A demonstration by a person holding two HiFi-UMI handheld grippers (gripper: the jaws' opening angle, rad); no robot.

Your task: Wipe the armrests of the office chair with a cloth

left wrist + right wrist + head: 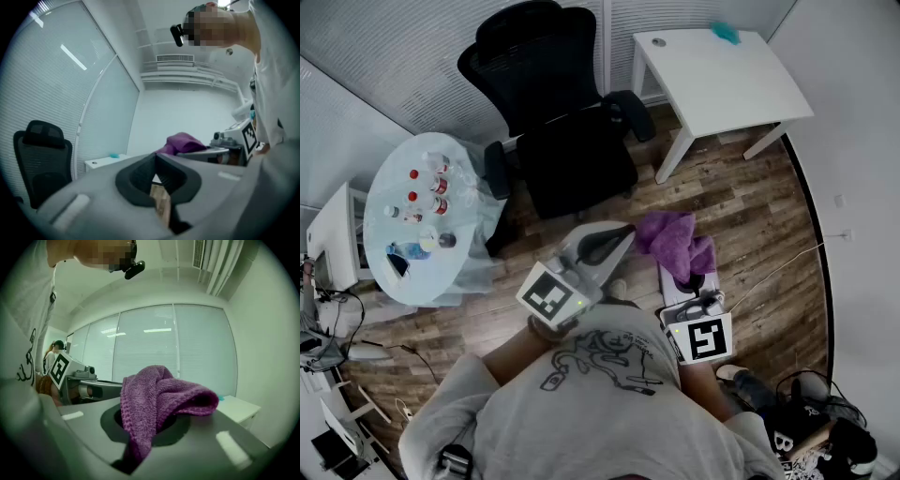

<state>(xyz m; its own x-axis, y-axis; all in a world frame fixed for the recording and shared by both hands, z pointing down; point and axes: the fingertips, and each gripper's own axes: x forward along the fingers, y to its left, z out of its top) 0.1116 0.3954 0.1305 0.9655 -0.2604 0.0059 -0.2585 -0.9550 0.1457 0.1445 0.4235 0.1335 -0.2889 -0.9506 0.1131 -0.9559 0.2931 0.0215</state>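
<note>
The black office chair (553,122) stands ahead of me, with one armrest (497,169) on its left and the other armrest (630,114) on its right. A purple cloth (677,244) bunches out of my right gripper (682,274), which is shut on it; in the right gripper view the cloth (159,404) drapes over the jaws of the right gripper (150,427). My left gripper (626,234) is shut and holds nothing, just left of the cloth. Both grippers hover over the floor, short of the chair. In the left gripper view the left gripper (155,163) has its jaws together, with the chair (42,159) at far left.
A round glass table (398,234) with small bottles (427,187) stands left of the chair. A white table (722,84) with a teal item (725,33) is at the back right. Cables and a dark bag (811,431) lie on the wooden floor (750,206).
</note>
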